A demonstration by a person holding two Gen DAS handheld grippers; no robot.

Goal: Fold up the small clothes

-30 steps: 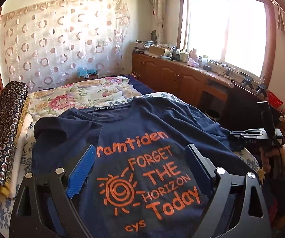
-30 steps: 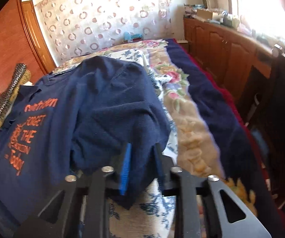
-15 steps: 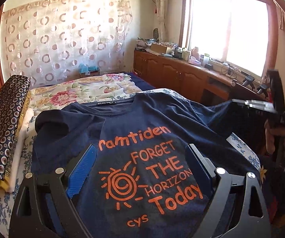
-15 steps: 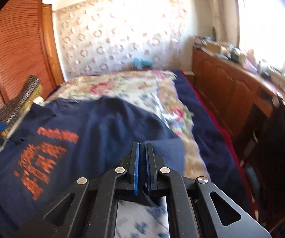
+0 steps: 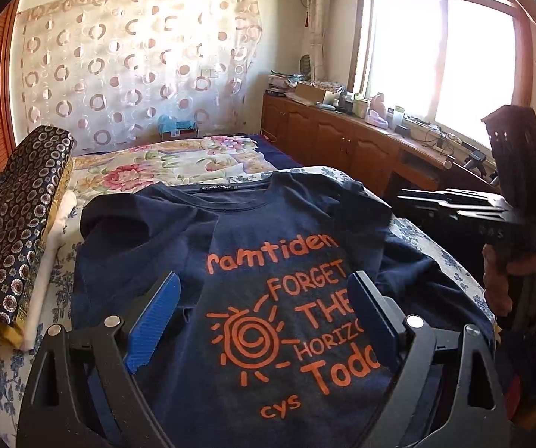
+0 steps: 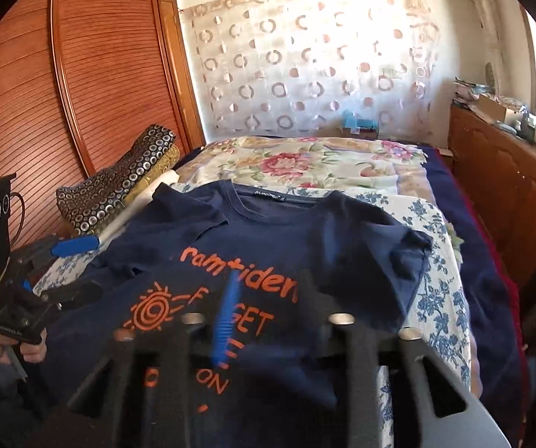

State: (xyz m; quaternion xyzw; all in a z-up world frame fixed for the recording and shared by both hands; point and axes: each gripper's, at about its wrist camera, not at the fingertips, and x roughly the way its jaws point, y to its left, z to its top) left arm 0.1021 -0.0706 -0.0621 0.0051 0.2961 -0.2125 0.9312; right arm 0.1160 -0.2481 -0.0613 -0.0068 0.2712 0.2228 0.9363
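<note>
A navy T-shirt (image 5: 268, 246) with orange print lies face up on the bed, collar toward the far end. Its right sleeve (image 6: 383, 257) is folded in over the chest. My left gripper (image 5: 264, 317) hovers over the print, wide open, with nothing pinched between its blue pads (image 5: 152, 321). In the right wrist view the left gripper (image 6: 70, 268) sits at the shirt's left edge. My right gripper (image 6: 268, 317) is blurred above the shirt's front; its jaws are opening and no cloth is between them. From the left wrist view the right gripper (image 5: 406, 201) hangs beyond the shirt's right side, held by a hand (image 5: 499, 283).
A stack of folded patterned quilts (image 5: 14, 224) lies along the bed's left side. The floral bedspread (image 5: 178, 164) stretches behind the shirt. A wooden cabinet (image 5: 342, 138) with clutter runs under the window on the right. A slatted wardrobe (image 6: 62, 93) stands on the left.
The right gripper, shut on the shirt's right sleeve, lifted it and carried it in over the chest, then let go with its jaws parting. The left gripper stayed put.
</note>
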